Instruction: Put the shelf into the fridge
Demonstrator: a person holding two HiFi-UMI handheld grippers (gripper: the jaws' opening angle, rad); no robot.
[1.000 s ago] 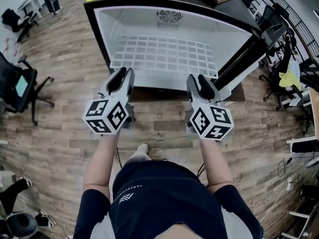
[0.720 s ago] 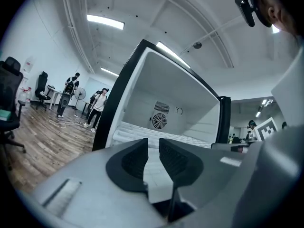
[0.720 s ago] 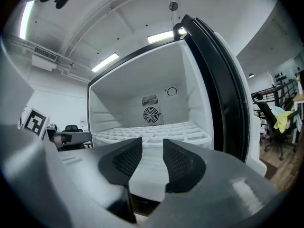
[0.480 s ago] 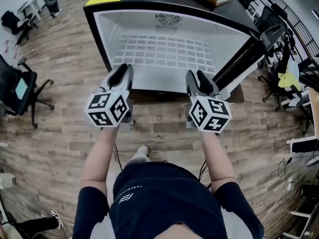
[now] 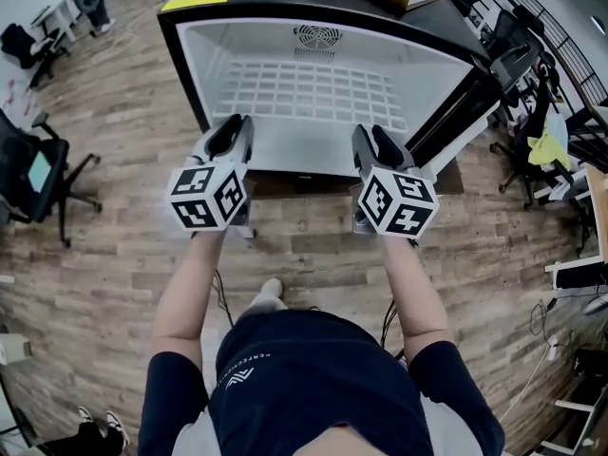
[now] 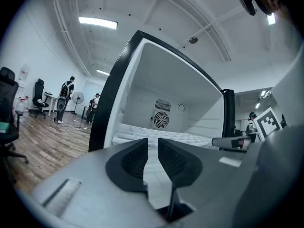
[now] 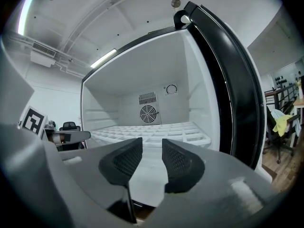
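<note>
Shelf [image 5: 309, 93] in fridge [image 5: 179, 60], fan [image 5: 320, 36] behind and above it; office chair [image 5: 36, 171] well to the left.

Small fridge [image 5: 182, 65], black outside, white inside. Door [image 5: 475, 103] swung wide open on the right side. White grid shelf [image 5: 313, 93] with lots of little square holes, lying flat inside, low down, reaching close to both side walls. Round fan [image 5: 318, 36] on the back wall just above the shelf.

Right tool [image 7: 151, 145] jaws apart, nothing between; white grid shelf [image 7: 159, 131] lying inside open fridge [image 7: 202, 87], fan [image 7: 148, 113] behind.
</note>
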